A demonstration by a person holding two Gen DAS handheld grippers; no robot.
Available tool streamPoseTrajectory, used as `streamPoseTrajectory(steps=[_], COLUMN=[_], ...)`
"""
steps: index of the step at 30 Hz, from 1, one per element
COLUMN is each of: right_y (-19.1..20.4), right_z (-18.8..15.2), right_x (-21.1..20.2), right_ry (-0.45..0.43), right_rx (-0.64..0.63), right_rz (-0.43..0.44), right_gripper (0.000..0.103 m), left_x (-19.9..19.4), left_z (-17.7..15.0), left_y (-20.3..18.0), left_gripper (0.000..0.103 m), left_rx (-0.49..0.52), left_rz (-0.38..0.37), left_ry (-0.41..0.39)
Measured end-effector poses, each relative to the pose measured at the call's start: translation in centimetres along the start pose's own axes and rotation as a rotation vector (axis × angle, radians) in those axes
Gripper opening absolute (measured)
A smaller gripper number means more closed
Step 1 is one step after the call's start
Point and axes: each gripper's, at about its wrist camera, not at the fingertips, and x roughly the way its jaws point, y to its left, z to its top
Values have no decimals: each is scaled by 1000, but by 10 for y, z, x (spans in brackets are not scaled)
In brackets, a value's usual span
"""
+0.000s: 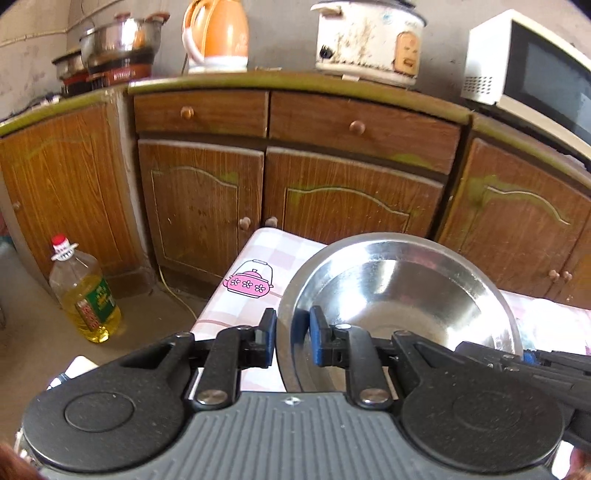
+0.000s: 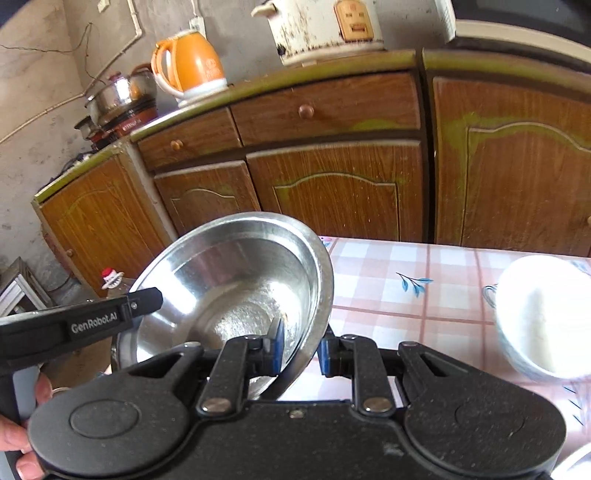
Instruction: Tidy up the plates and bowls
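A steel bowl (image 1: 399, 291) is held tilted above the checked tablecloth (image 1: 266, 254). My left gripper (image 1: 291, 332) is shut on its left rim, one pad outside and one inside. My right gripper (image 2: 301, 347) is shut on the right rim of the same steel bowl (image 2: 236, 280), one pad inside and one outside. The left gripper's body (image 2: 74, 325) shows at the bowl's far side in the right wrist view. A white bowl (image 2: 543, 317) sits on the tablecloth (image 2: 424, 288) to the right.
Wooden cabinets (image 1: 314, 184) stand close behind the table, with an orange kettle (image 1: 218, 33), a rice cooker (image 1: 369, 37), a microwave (image 1: 532, 70) and steel pots (image 1: 118, 44) on top. An oil bottle (image 1: 83, 291) stands on the floor at left.
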Motion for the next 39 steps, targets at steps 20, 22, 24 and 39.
streamPoseTrajectory(steps=[20, 22, 24, 39], right_y=[26, 28, 29, 31], right_z=[-29, -33, -37, -63], right_x=[-163, -174, -182, -212], right_ry=[-69, -77, -78, -74], right_rx=[-41, -41, -40, -37], right_rz=[-17, -16, -12, -20], right_gripper=[24, 24, 24, 24], left_x=[-137, -146, -153, -185], left_z=[-27, -31, -34, -59], left_y=[-26, -26, -26, -31], left_gripper=[21, 21, 21, 21], left_rx=[35, 35, 33, 28], left_rz=[5, 0, 0, 4], left_ry=[-87, -93, -94, -107])
